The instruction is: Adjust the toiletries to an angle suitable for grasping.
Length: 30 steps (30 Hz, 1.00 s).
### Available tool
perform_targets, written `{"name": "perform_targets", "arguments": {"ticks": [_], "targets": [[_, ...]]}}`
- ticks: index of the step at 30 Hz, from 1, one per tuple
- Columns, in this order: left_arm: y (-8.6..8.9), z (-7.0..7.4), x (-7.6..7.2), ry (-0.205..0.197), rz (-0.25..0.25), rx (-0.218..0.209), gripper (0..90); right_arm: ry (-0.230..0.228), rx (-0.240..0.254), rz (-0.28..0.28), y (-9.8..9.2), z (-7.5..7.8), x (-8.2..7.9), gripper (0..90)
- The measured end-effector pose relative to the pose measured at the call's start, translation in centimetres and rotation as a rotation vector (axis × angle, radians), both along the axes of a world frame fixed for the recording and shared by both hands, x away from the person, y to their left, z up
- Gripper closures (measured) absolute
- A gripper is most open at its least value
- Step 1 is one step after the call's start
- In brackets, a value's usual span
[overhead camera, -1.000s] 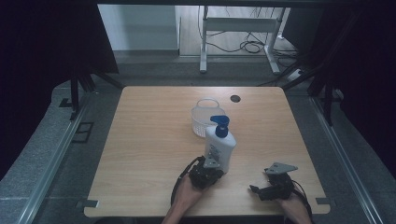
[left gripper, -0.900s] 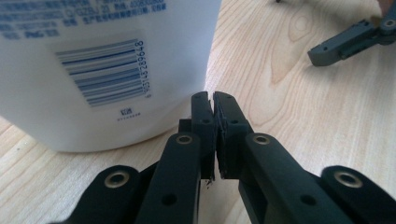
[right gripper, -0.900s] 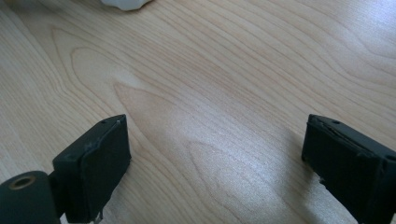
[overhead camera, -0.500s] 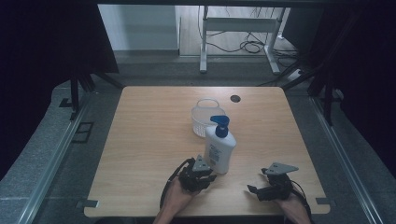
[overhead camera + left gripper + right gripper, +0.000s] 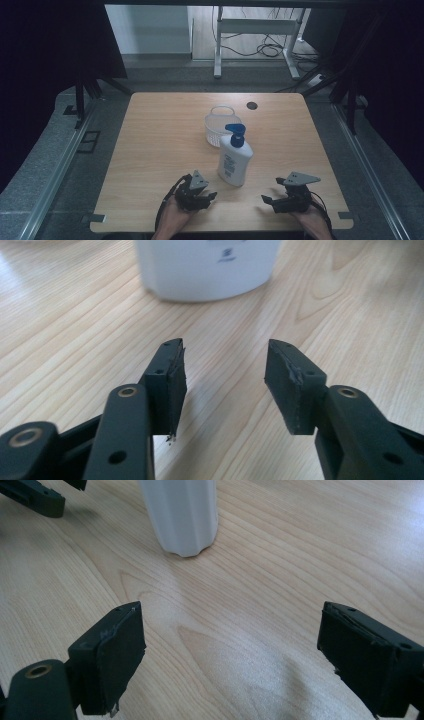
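A white pump bottle (image 5: 235, 159) with a blue head stands upright on the wooden table (image 5: 160, 130), just in front of a clear plastic basket (image 5: 220, 125). My left gripper (image 5: 209, 196) lies low near the front edge, to the left of the bottle's base and apart from it. Its jaws have just been opening and are open, with nothing between them (image 5: 225, 370). The bottle's base (image 5: 205, 270) stands a little ahead of them. My right gripper (image 5: 266, 201) rests to the bottle's right. Its jaws have just been closing a little but still stand wide, empty (image 5: 230, 645), and face the bottle (image 5: 182, 515).
A dark round hole (image 5: 251, 105) sits near the table's far edge. Bare wood stretches along the left side and between the two grippers. Metal rails and dark curtains flank the table. A white stand and cables (image 5: 265, 47) lie on the floor beyond.
My left gripper has drawn back from the bottle's base toward the front edge. The bottle stays upright in place. The right hand has kept still.
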State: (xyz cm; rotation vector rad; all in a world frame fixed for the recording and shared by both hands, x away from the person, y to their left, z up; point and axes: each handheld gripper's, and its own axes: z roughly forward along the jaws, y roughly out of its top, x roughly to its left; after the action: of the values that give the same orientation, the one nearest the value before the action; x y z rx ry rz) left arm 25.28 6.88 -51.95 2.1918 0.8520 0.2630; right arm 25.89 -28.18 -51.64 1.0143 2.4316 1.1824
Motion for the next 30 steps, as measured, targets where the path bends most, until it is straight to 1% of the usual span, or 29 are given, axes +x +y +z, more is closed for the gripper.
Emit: {"name": "perform_targets", "arguments": {"ticks": [1, 2, 3, 6, 9, 13, 14, 15, 16, 17, 19, 21, 27, 30], "targets": [[0.3, -0.1, -0.1, 0.0, 0.014, -0.005, 43.6, -0.003, 0.001, 0.007, 0.2, 0.1, 0.0, 11.2], [0.5, -0.3, -0.1, 0.001, 0.025, -0.012, 43.6, -0.003, 0.001, 0.007, 0.2, 0.1, 0.0, 11.2], [0.8, -0.4, -0.2, 0.0, 0.038, -0.01, 40.1, -0.006, 0.002, 0.013, 0.3, 0.4, 0.1, 10.3], [1.3, -0.7, -0.3, -0.005, 0.057, -0.003, 37.9, -0.012, 0.008, 0.018, 0.4, 0.6, 0.2, 9.5], [1.7, -1.1, -0.5, -0.009, 0.081, 0.002, 34.4, -0.022, 0.021, 0.035, 0.4, 1.3, 0.4, 8.5], [1.9, -1.3, -0.5, -0.004, 0.092, 0.006, 32.8, -0.026, 0.035, 0.04, 0.4, 1.6, 0.6, 7.2], [1.9, -1.4, -0.5, -0.004, 0.091, 0.015, 32.0, -0.022, 0.04, 0.04, 0.4, 1.7, 0.7, 6.0], [1.8, -1.6, -0.5, -0.009, 0.091, 0.034, 30.7, -0.018, 0.049, 0.041, 0.5, 1.8, 0.9, 3.4], [1.8, -1.6, -0.5, -0.009, 0.091, 0.034, 30.0, -0.018, 0.049, 0.041, 0.5, 1.8, 0.9, 3.4], [1.7, -1.9, -0.5, -0.009, 0.086, 0.054, 29.4, -0.016, 0.053, 0.04, 0.7, 2.0, 1.0, 2.0], [1.7, -2.1, -0.5, -0.015, 0.079, 0.058, 28.9, -0.014, 0.056, 0.04, 0.7, 2.0, 1.1, 1.5], [1.7, -2.2, -0.5, -0.022, 0.076, 0.048, 25.9, -0.017, 0.056, 0.042, 0.9, 2.2, 1.2, 0.0], [1.7, -2.3, -0.5, -0.022, 0.076, 0.045, 25.6, -0.055, 0.041, 0.051, 1.6, 3.3, 1.7, 0.0], [1.7, -2.3, -0.5, -0.022, 0.077, 0.046, 25.5, -0.068, 0.05, 0.056, 2.1, 3.9, 2.0, 0.0]]}}
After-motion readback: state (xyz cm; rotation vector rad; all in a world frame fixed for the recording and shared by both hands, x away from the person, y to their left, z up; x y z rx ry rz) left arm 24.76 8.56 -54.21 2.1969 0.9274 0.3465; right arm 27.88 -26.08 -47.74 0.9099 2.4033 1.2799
